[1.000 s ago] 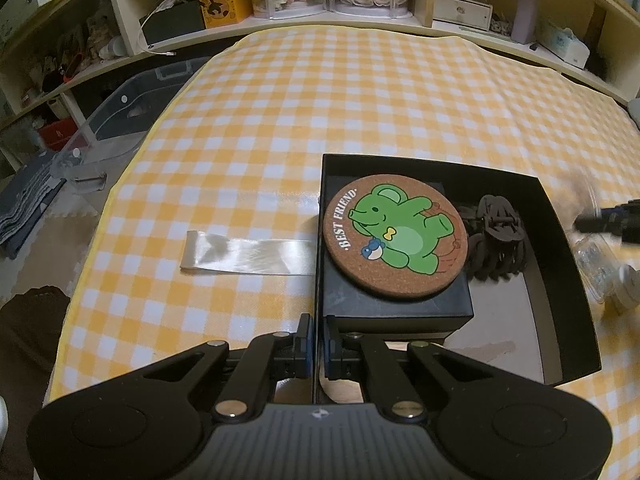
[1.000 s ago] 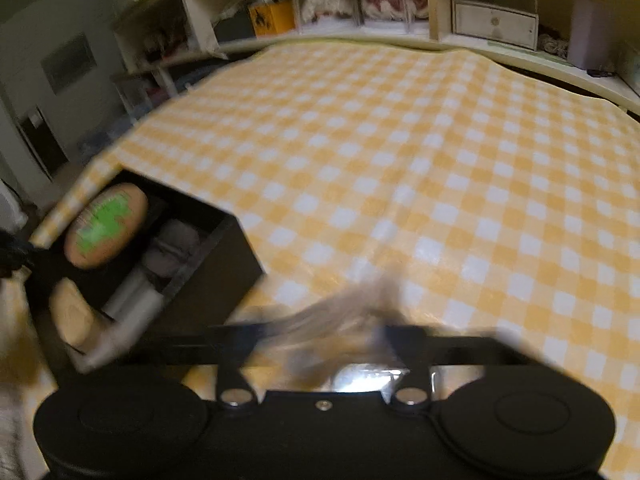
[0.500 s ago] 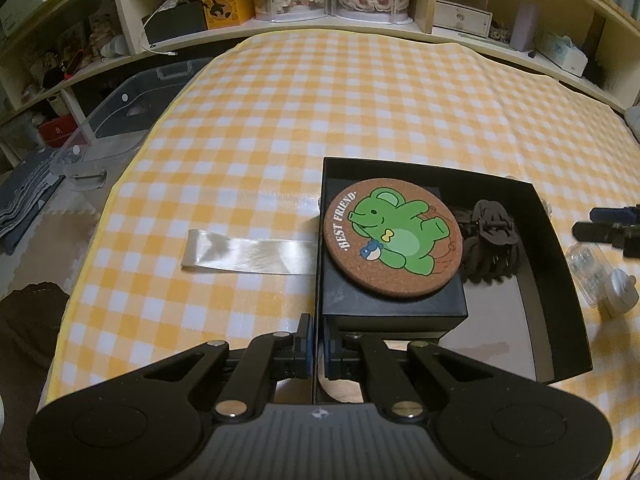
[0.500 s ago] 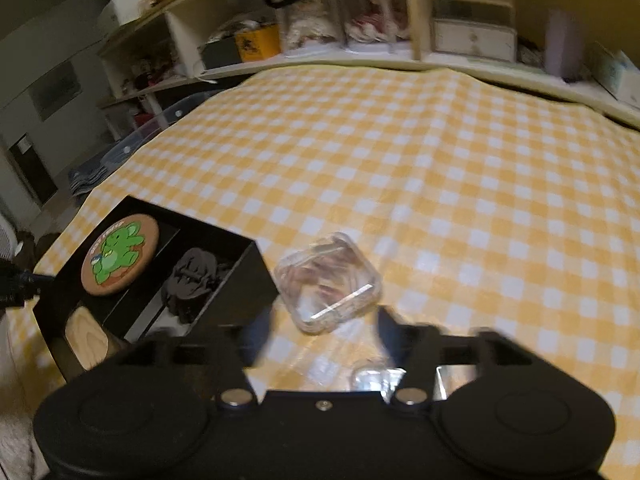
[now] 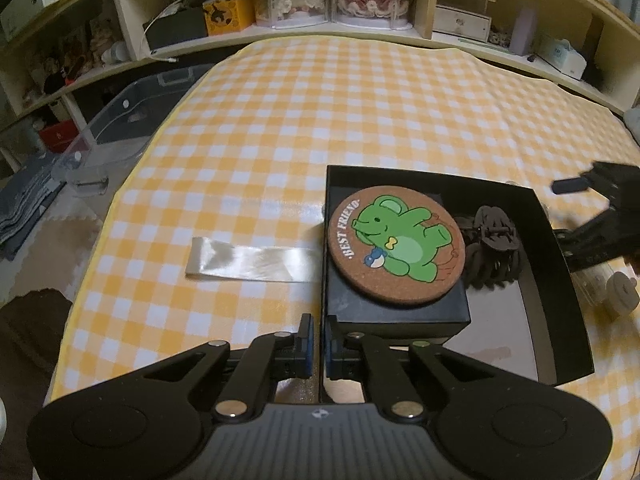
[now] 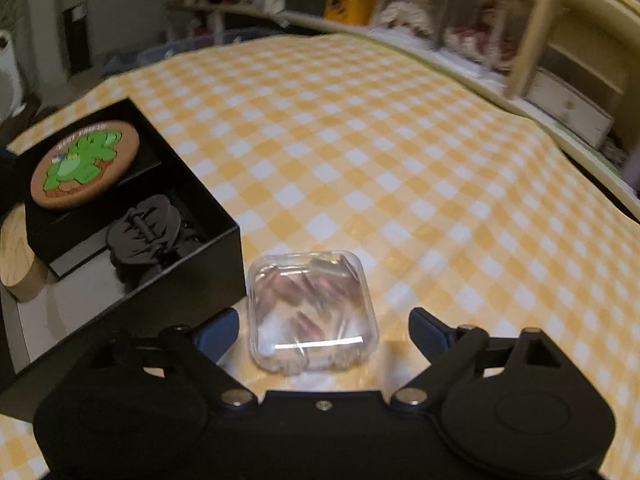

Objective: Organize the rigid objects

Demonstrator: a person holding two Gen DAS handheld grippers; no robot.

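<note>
While your left claw [image 5: 318,346] stays pinched on the black box's wall [image 5: 323,248], your right claw [image 6: 322,330], jaws just opened wide, straddles without touching the clear plastic case [image 6: 310,310] on the checked worktop [image 6: 400,160] beside that box.

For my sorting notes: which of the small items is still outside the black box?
The clear plastic case, lying on the checked cloth beside the black box; the cork coaster and hair claw are inside.
</note>
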